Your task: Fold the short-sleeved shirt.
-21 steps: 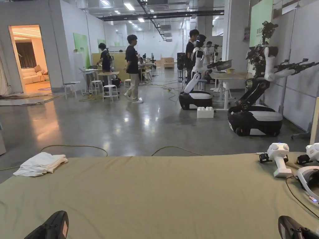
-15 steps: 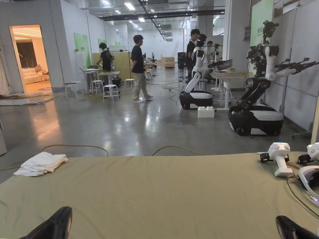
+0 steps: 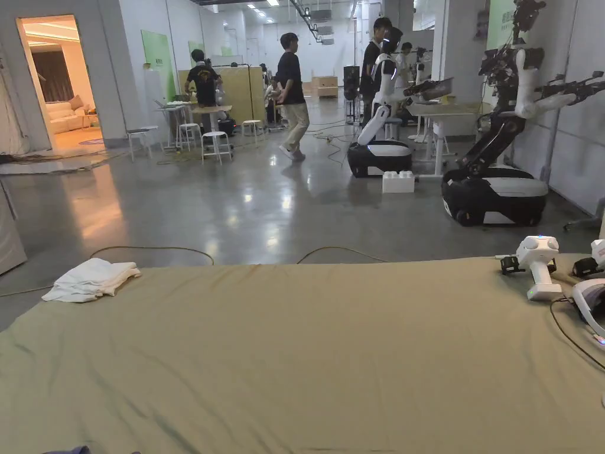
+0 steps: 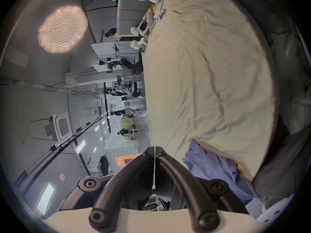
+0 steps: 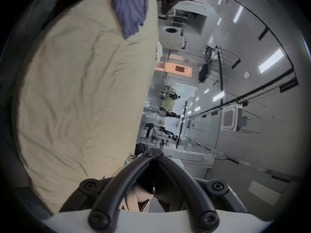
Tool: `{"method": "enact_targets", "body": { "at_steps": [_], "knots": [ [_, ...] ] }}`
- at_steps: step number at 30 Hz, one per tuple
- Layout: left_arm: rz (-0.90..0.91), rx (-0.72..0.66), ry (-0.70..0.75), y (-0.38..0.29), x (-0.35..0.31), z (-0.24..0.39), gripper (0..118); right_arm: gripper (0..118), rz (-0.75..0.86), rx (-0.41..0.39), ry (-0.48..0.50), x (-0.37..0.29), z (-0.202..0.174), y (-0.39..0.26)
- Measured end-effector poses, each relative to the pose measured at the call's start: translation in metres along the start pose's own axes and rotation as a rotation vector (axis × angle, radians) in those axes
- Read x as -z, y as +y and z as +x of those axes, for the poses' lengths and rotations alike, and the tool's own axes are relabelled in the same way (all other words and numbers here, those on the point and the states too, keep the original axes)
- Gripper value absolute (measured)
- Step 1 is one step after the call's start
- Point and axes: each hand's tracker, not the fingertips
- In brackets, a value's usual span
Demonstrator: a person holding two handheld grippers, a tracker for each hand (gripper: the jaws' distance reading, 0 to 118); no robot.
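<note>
Left gripper view: your left gripper has jaws pressed together, empty, blue shirt crumpled just right of it; right gripper likewise closed, empty.

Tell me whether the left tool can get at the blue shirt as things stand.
Probably yes: the left tool, shut and holding nothing, is beside the crumpled blue shirt at the edge of the bed, with nothing between them.

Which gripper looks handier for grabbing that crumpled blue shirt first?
Probably the left gripper: the blue shirt lies bunched right beside it on the olive cloth. From the right gripper, also shut and empty, the shirt sits far across the cloth.
</note>
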Motion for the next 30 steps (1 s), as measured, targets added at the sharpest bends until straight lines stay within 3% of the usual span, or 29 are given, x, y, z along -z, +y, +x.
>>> {"method": "enact_targets", "body": {
  "at_steps": [1, 4, 6, 9, 11, 13, 14, 16, 21, 30],
  "knots": [
    [0.013, -0.068, 0.059, -0.002, -0.001, -0.010, 1, 0, 0.000, 0.023, -0.010, 0.000, 0.002, -0.001],
    [0.043, -0.537, 0.140, -0.009, -0.012, -0.073, 1, 0, -0.084, 0.388, -0.058, 0.007, 0.040, -0.007],
    [0.124, -0.938, 0.115, -0.021, -0.033, -0.125, 1, 0, -0.145, 0.736, -0.133, 0.007, 0.067, -0.018],
    [0.328, -1.472, 0.023, -0.077, -0.044, -0.129, 1, 0, -0.130, 1.299, -0.115, 0.000, 0.086, -0.045],
    [0.440, -1.655, -0.082, -0.105, -0.040, -0.121, 1, 0, -0.130, 1.559, -0.088, -0.003, 0.082, -0.059],
    [0.332, -1.709, -0.016, -0.106, -0.042, -0.116, 1, 0, -0.099, 1.721, -0.057, -0.005, 0.076, -0.072],
    [0.304, -1.706, 0.003, -0.109, -0.044, -0.115, 1, 0, -0.091, 1.764, -0.067, -0.007, 0.074, -0.072],
    [0.325, -1.700, -0.013, -0.116, -0.048, -0.114, 1, 0, -0.105, 1.733, -0.077, -0.008, 0.074, -0.076],
    [0.314, -1.737, 0.023, -0.109, -0.054, -0.122, 1, 0, -0.075, 1.801, -0.083, -0.011, 0.077, -0.073],
    [0.289, -1.714, 0.044, -0.105, -0.056, -0.127, 1, 0, -0.054, 1.809, -0.066, -0.018, 0.098, -0.054]
  ]
}}
